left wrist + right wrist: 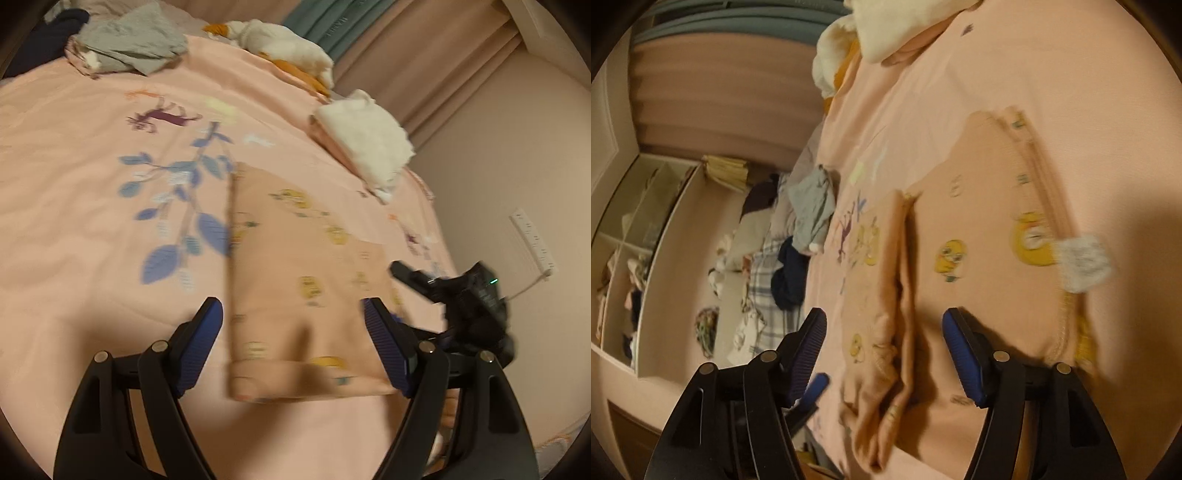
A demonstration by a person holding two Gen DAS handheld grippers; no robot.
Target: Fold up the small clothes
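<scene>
A small peach garment [295,273] with yellow cartoon prints lies folded flat on the pink bedspread [92,221]. My left gripper [293,317] is open, its jaws spread either side of the garment's near part, holding nothing. In the right wrist view the same garment [979,266] shows a folded ridge down its left side and a white tag [1082,264] at its right edge. My right gripper [884,332] is open above the ridge, empty. The right gripper also shows in the left wrist view [461,295] at the garment's right.
A grey garment pile [129,40] and dark clothes [44,37] lie at the bed's far left. White and orange fabric [288,40] and a folded white stack [369,140] lie at the far right. Curtains [424,55], a wall and a power strip [532,240] stand beyond the bed.
</scene>
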